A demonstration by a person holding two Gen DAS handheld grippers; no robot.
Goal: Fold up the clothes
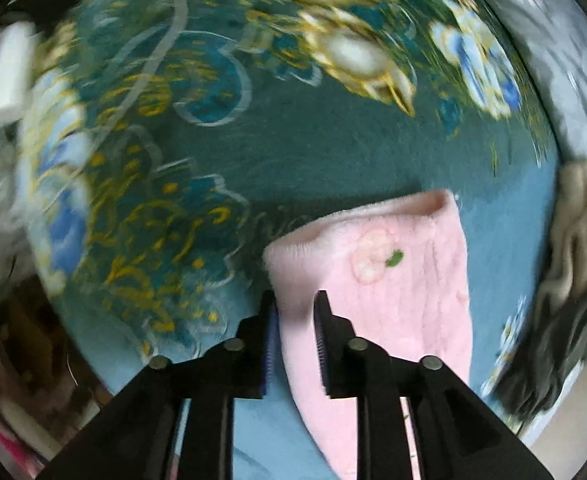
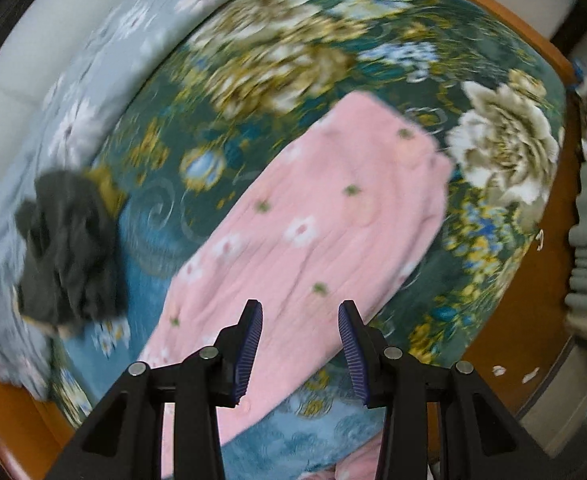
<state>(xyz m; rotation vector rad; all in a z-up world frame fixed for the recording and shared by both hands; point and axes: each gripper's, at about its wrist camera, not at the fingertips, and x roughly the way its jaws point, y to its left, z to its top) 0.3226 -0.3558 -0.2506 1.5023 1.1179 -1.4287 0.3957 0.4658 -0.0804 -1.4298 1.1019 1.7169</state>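
Note:
A pink fleece garment with small flowers lies stretched out on a green floral blanket. In the left wrist view its folded end lies flat, and its left edge runs between the fingers of my left gripper, whose jaws stand partly apart; I cannot tell if they pinch the cloth. My right gripper is open and empty, hovering over the near part of the pink garment.
A dark grey crumpled garment lies at the blanket's left edge and also shows in the left wrist view. A pale grey floral quilt lies beyond it. A wooden bed frame borders the right side.

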